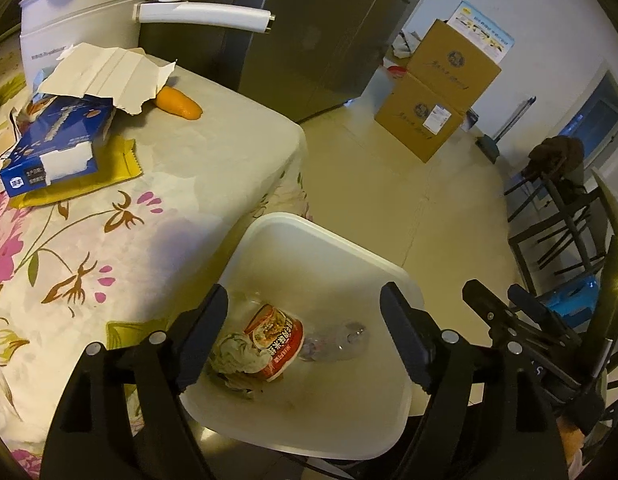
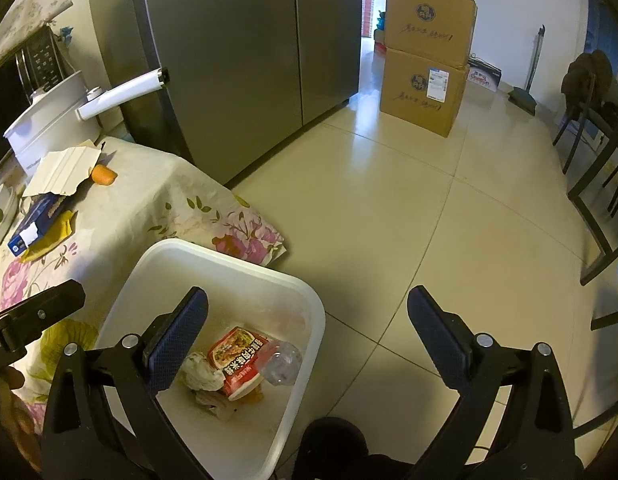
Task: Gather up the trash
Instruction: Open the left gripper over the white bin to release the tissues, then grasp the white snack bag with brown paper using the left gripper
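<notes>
left hand-held gripper [image 1: 305, 334]: jaws apart, empty | right hand-held gripper [image 2: 309, 336]: same

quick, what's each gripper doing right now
left gripper: open, empty, over the white plastic bin
right gripper: open, empty, beside that bin

Cup [image 1: 275, 342] in bin [image 1: 333, 240]; bin beside table [image 1: 189, 160].
</notes>
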Demonstrator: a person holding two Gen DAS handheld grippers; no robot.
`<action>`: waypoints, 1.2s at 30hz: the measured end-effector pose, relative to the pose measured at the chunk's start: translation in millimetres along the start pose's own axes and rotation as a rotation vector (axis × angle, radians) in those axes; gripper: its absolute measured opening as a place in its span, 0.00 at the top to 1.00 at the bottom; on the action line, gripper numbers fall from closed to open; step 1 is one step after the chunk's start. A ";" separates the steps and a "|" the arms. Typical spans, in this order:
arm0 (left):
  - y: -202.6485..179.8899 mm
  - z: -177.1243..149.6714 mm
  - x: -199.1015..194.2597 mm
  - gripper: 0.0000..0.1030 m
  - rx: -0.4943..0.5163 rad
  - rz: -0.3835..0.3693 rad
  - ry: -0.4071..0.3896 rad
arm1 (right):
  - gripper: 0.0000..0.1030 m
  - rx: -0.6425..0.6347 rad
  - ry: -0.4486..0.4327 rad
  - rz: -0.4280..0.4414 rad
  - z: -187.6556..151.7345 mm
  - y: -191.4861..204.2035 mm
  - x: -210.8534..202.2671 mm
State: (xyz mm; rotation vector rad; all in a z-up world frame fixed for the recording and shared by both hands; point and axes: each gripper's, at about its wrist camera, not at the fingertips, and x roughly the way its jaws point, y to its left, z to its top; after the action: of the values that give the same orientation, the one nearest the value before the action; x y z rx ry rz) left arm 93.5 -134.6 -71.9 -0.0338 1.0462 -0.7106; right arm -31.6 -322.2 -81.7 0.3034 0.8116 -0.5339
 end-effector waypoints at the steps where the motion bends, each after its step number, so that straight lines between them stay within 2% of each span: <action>1: 1.2 0.7 -0.8 0.25 -0.001 0.007 -0.004 | 0.07 0.001 0.003 0.002 0.0 0.4 0.8; 5: 12.2 4.9 -4.8 0.19 -0.028 0.046 -0.027 | 0.07 -0.002 0.021 0.016 0.0 4.0 4.6; 9: 31.0 14.1 -11.0 0.19 -0.073 0.092 -0.058 | 0.07 -0.022 0.038 0.028 -0.4 11.5 8.3; 16: 74.5 45.4 -43.7 0.19 -0.176 0.148 -0.173 | 0.07 -0.035 0.095 0.062 -0.4 22.2 16.8; 20: 119.8 70.3 -75.2 0.19 -0.266 0.230 -0.278 | 0.07 -0.036 0.113 0.085 0.6 27.5 20.7; 24: 171.0 92.2 -95.6 0.19 -0.349 0.344 -0.337 | 0.07 -0.035 0.132 0.110 1.6 34.2 24.5; 27: 204.8 103.7 -95.1 0.19 -0.380 0.420 -0.318 | 0.07 -0.034 0.143 0.125 1.8 38.4 26.1; 30: 232.3 111.7 -80.3 0.19 -0.375 0.498 -0.256 | 0.07 -0.044 0.151 0.139 2.2 46.0 27.6; 32: 247.8 113.0 -67.3 0.20 -0.371 0.528 -0.213 | 0.07 -0.051 0.155 0.144 2.7 49.2 28.7; 36: 263.1 110.6 -47.6 0.22 -0.367 0.527 -0.165 | 0.07 -0.064 0.170 0.147 3.7 57.2 33.6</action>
State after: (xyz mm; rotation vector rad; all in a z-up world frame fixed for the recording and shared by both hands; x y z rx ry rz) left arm 304.4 63.5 -69.3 -0.1267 0.9587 -0.0332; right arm 21.7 -287.8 -101.5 0.3505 0.9609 -0.3465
